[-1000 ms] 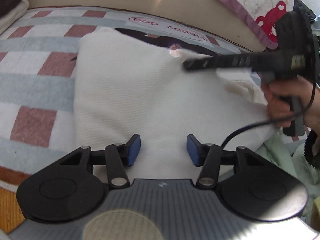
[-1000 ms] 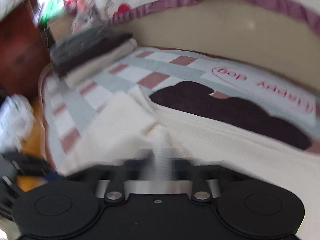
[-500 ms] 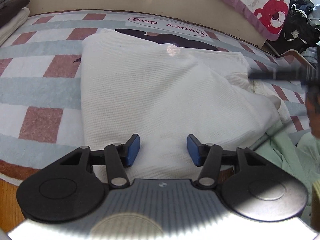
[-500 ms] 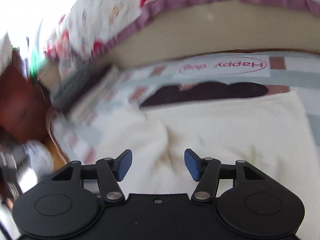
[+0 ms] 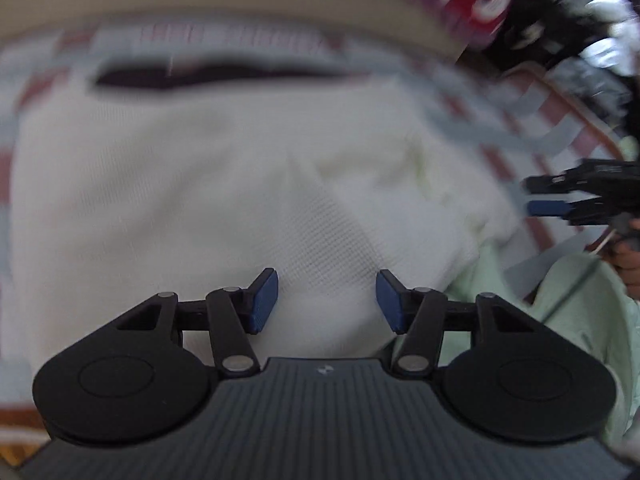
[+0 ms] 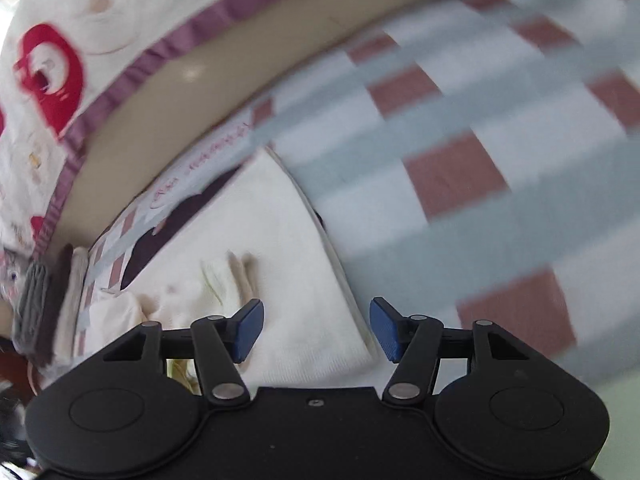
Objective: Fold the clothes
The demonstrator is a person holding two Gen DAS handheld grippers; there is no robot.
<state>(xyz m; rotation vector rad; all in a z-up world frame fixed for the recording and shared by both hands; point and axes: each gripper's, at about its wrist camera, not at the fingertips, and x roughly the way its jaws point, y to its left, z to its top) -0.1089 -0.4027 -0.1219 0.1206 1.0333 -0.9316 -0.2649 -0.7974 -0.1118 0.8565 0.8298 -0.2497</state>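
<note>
A white knit garment (image 5: 200, 200) lies spread on the checked blanket (image 5: 540, 132), one flap folded across its middle. My left gripper (image 5: 327, 300) hovers over its near edge; the jaws are opening and there is nothing between the blue pads. In the right wrist view the same garment (image 6: 280, 280) shows its side edge under my right gripper (image 6: 317, 330), whose jaws are also opening and empty. The right gripper (image 5: 536, 196) appears at the right of the left wrist view, off the cloth, held by a hand (image 5: 630, 268). The left wrist view is blurred.
A pale green garment (image 5: 560, 300) lies crumpled at the near right. Folded clothes (image 6: 44, 304) are stacked at the blanket's far end. A quilt with red bears (image 6: 48, 72) and a beige bed panel (image 6: 200, 72) run along the back. Dark clutter (image 5: 560, 20) sits at the far right.
My right gripper let go of the white fold, opened, rolled and swung out to the garment's right side. The left gripper shifted sideways along the near edge.
</note>
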